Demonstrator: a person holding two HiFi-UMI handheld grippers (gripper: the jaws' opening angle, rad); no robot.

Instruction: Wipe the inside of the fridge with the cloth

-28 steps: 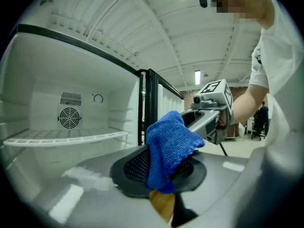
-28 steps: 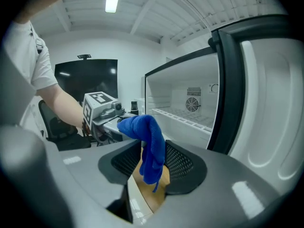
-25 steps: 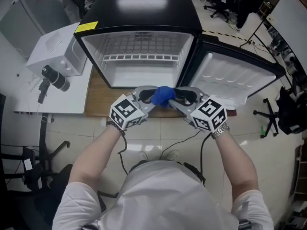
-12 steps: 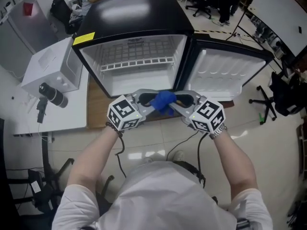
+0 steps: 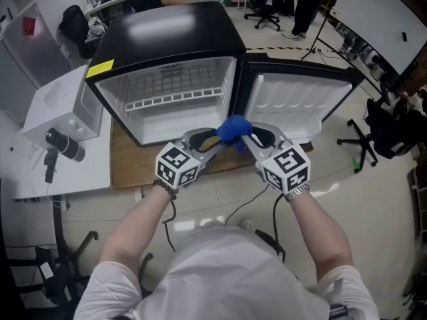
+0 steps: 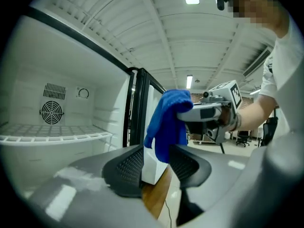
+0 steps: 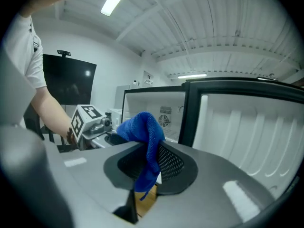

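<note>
Pale glossy floor (image 5: 373,199), white side table (image 5: 87,172), black office chairs (image 5: 267,9) behind

The person wears a white short-sleeved shirt (image 5: 227,272), a metal watch (image 5: 295,192) on the right wrist and a dark band (image 5: 164,187) on the left. The left gripper (image 5: 212,139) and right gripper (image 5: 244,139) are grey with dark mesh pads (image 6: 130,165). Each bears 1 white cube (image 5: 177,166) with black square markers and 1 black cable (image 5: 167,225).

Fridge (image 5: 167,32) gapes open (wire shelf (image 5: 175,99) spans cavity).
</note>
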